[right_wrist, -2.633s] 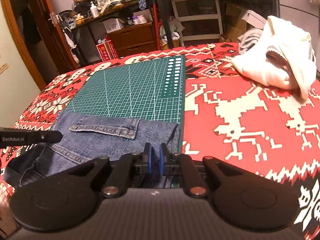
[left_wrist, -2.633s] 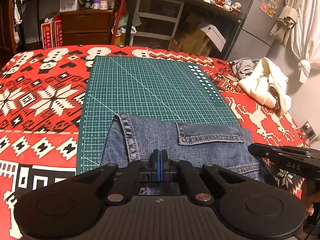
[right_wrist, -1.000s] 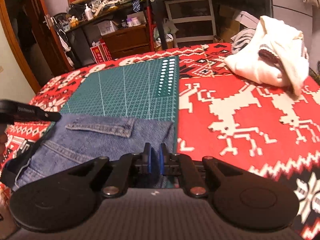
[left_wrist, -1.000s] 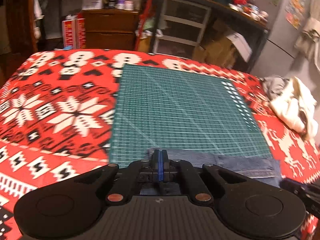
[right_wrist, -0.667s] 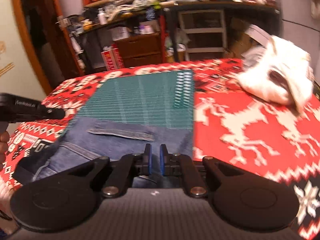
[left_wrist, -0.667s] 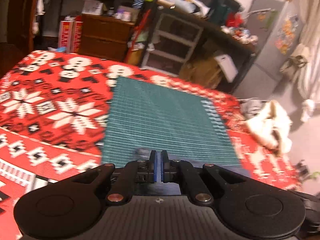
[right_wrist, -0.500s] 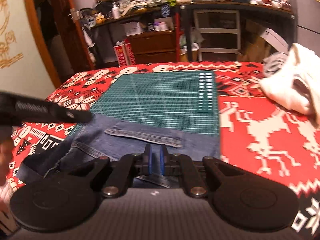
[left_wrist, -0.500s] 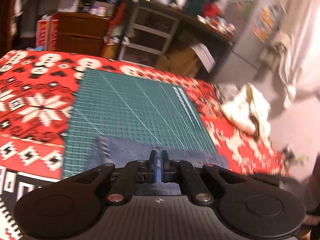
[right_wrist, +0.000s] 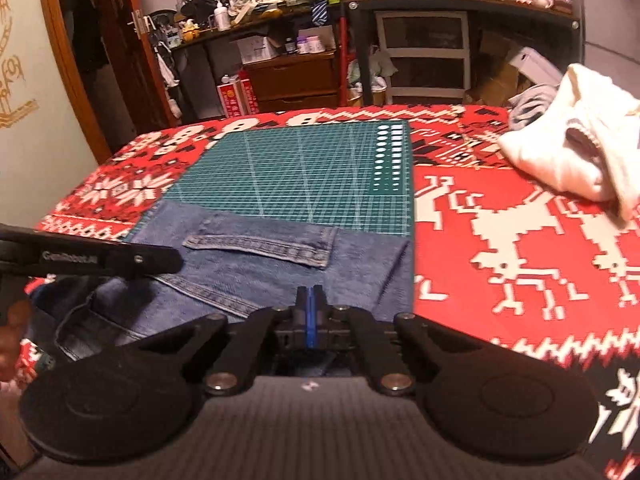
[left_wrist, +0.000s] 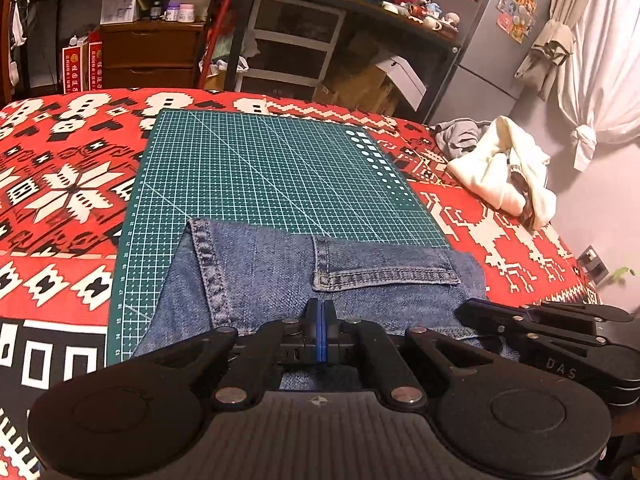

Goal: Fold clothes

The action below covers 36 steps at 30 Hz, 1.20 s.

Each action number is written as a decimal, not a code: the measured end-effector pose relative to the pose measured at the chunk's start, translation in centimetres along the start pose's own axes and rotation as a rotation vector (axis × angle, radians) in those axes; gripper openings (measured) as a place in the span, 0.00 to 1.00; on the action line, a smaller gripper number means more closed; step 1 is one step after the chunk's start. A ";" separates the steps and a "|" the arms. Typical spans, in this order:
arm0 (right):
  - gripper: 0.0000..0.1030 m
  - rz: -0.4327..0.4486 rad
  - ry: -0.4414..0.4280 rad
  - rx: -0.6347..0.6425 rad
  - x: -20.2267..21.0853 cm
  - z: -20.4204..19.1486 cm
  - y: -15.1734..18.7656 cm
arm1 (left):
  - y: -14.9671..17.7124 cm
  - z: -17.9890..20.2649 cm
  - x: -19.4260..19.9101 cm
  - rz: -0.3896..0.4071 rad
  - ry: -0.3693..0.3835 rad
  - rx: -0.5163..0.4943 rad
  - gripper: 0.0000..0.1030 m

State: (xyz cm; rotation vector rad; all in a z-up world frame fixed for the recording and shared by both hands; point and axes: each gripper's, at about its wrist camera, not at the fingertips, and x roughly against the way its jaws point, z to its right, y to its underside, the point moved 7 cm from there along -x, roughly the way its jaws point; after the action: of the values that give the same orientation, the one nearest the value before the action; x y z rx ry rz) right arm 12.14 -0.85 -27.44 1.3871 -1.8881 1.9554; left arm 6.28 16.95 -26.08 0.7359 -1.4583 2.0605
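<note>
Left wrist view: left gripper (left_wrist: 320,330) and right gripper (right_wrist: 309,322) both clamped on blue denim jeans (left_wrist: 360,264). Advice: keep tension even, align edges along green cutting mat (left_wrist: 256,168).

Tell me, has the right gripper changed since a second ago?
Yes. The right gripper had a gap between its fingers; now it is shut over the jeans, near the cutting mat's front edge.
</note>
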 end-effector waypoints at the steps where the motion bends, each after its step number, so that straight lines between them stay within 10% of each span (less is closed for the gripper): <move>1: 0.00 0.000 0.005 -0.007 0.2 0.2 0.1 | 0.1 -0.1 0.1 0.000 0.003 0.007 0.03; 36: 0.01 -0.042 -0.140 0.066 0.9 -5.5 1.7 | 4.1 2.4 2.6 -0.002 0.038 -0.036 0.09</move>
State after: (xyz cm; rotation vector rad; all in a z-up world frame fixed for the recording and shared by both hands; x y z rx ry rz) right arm 7.69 2.90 -27.19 1.6074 -1.8489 1.9659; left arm 1.97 13.71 -26.38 0.6798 -1.4691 2.0306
